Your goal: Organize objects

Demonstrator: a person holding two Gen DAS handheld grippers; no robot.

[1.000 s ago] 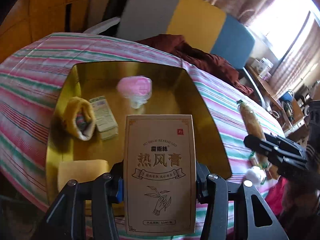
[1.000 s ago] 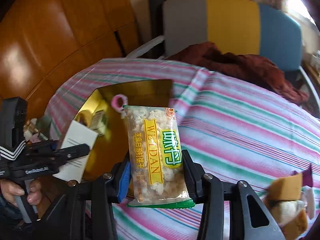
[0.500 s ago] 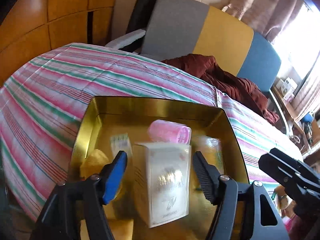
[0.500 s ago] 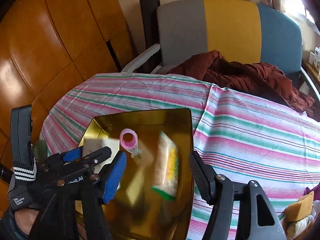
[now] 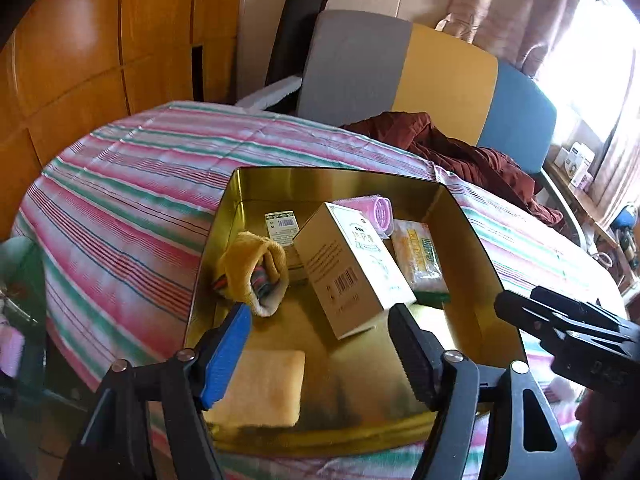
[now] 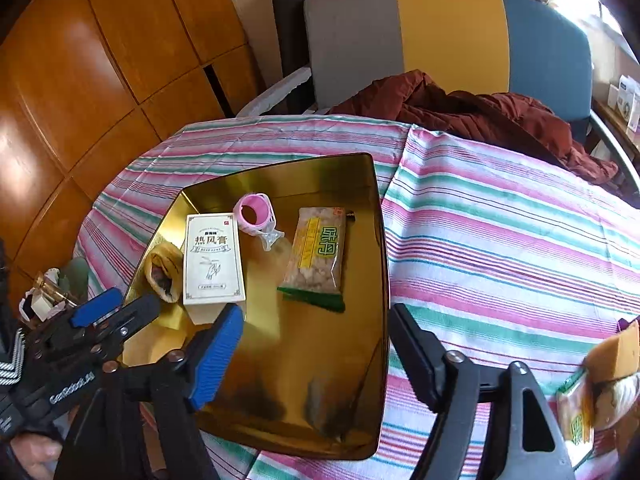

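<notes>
Both tools are opening with nothing between their jaws: the left tool above the gold tray, the right tool at its rim. What is left to sort, a snack packet, lies off to the right on the desk, nearer the right tool.

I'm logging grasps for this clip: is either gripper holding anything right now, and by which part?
Nothing is held. The left gripper and right gripper are both opening with nothing between them; the white box and snack packet lie in the gold tray.

Both grippers pointed steeply downward: the left gripper and right gripper were opening, nothing between their fingers.
</notes>
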